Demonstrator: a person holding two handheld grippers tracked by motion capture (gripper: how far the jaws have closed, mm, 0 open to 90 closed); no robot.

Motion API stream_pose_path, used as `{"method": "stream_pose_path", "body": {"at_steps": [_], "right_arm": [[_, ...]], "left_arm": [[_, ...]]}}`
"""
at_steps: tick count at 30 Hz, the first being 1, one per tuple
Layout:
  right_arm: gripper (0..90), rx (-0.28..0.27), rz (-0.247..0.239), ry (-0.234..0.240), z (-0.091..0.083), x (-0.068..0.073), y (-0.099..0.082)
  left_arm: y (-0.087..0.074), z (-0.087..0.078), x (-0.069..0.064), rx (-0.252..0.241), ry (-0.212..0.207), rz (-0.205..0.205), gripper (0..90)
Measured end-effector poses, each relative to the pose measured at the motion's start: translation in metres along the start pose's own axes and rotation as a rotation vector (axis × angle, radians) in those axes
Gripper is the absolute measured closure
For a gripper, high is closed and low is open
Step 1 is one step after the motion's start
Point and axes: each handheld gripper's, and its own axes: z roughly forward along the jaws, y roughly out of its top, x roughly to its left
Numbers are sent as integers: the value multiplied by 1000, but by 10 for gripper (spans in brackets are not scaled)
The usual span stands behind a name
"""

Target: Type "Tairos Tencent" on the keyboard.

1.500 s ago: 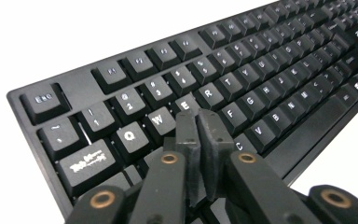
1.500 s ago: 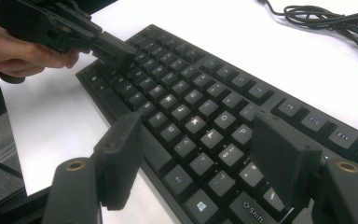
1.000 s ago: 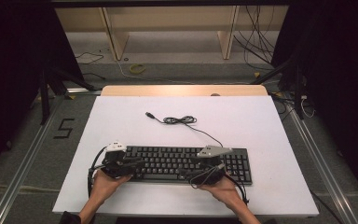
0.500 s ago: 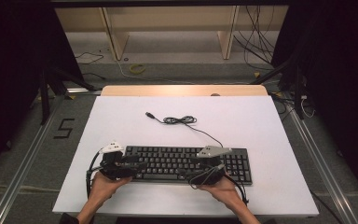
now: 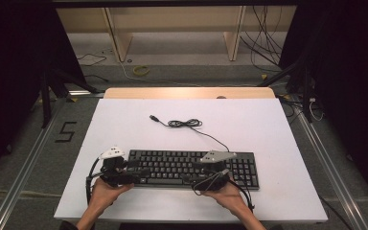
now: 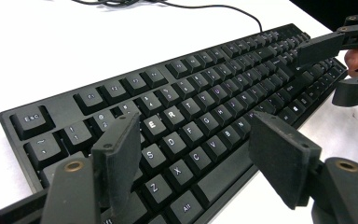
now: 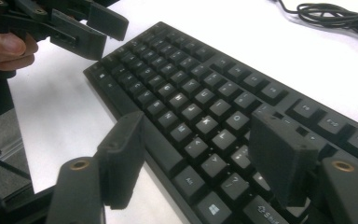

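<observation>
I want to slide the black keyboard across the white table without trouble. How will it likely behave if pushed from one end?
The keyboard looks like a long rigid slab lying flat, so it should move as one piece and not tip. Pushed at one end only, it will probably swivel. Its cable lies loosely coiled behind it, so it will likely trail limply and may snag.

The keyboard (image 6: 182, 116) at mid-frame is matt black plastic with pale printed legends, lying on a smooth matt white tabletop (image 5: 268, 124) edged along its upper side with pale wood, while the left tongs (image 6: 200, 158) carry rough, dull black pads on brass-coloured rivets.
</observation>
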Motion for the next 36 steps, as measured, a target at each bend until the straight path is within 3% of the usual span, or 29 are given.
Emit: {"method": "stream_pose_path", "body": {"at_steps": [9, 22, 27, 36], "right_arm": [[561, 3, -22, 27, 7, 8, 1], [842, 66, -58, 50, 29, 20, 2], [896, 90, -66, 50, 39, 22, 1], [900, 125, -77, 22, 50, 21, -1]], "left_arm": [[-1, -4, 1, -8, 1, -5, 319], [-5, -9, 0, -21, 2, -4, 291], [-6, -11, -1, -25, 1, -8, 289], [-8, -14, 0, -27, 0, -6, 288]]}}
